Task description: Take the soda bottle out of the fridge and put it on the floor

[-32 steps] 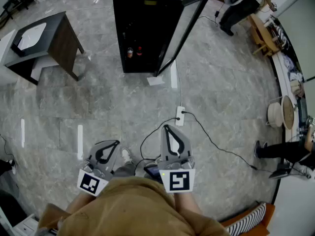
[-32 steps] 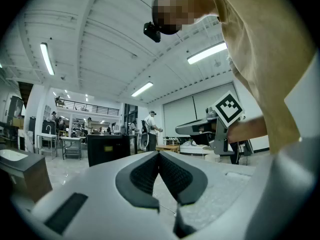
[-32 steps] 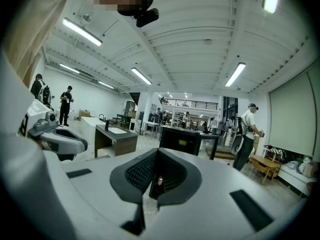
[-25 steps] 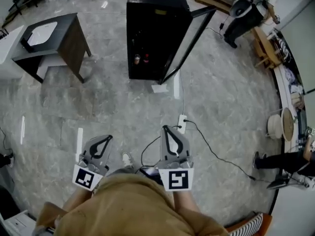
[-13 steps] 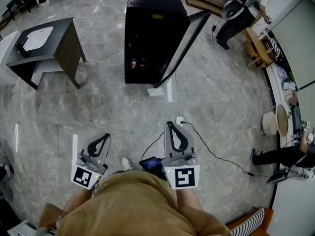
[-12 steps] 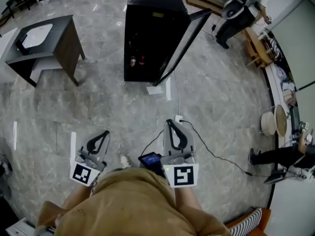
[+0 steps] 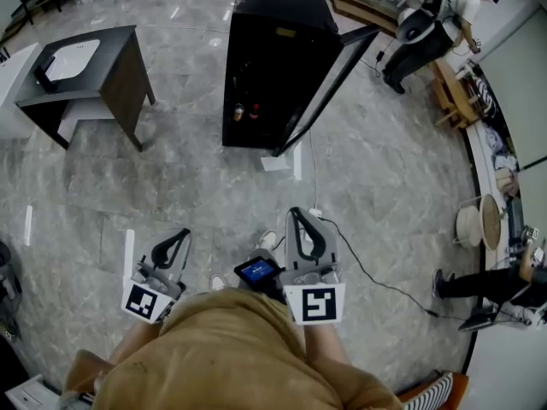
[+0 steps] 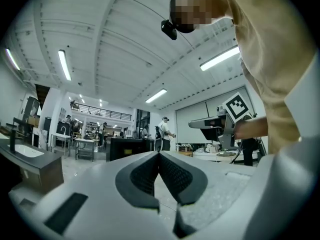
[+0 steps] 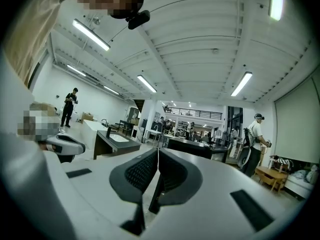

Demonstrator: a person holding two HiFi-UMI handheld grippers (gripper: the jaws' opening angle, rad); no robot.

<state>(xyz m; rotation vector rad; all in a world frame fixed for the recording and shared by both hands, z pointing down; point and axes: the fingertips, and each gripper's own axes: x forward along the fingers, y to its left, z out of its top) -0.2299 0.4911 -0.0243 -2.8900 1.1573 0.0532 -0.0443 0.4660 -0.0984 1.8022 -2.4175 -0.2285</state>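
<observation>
Grey marble-patterned floor tiles (image 7: 171, 178) of a large workshop hall, seen from above, with the person in a tan top at the near edge. Left gripper (image 7: 181, 233) and right gripper (image 7: 297, 213) are held level over the floor, side by side and well apart, both pointing toward the far side. In each gripper view the two dark ribbed pads are pressed together with nothing between them. A small device with a blue screen (image 7: 255, 270) sits just left of the right gripper. Beyond the right gripper's tips lies a white power strip (image 7: 314, 214), from which a black cable (image 7: 376, 273) trails to the right. Farther off, in the centre, stands the black fridge (image 7: 278, 37), its door (image 7: 329, 75) swung open to the right. Two small bottles (image 7: 240, 112) stand next to each other on a low shelf inside; which one is the soda bottle cannot be told. A white sheet (image 7: 275, 162) lies on the floor at the fridge's near corner. At far left stands a dark table (image 7: 115, 67) bearing a white basin. At far right a person (image 7: 427, 20) wears a backpack rig.
</observation>
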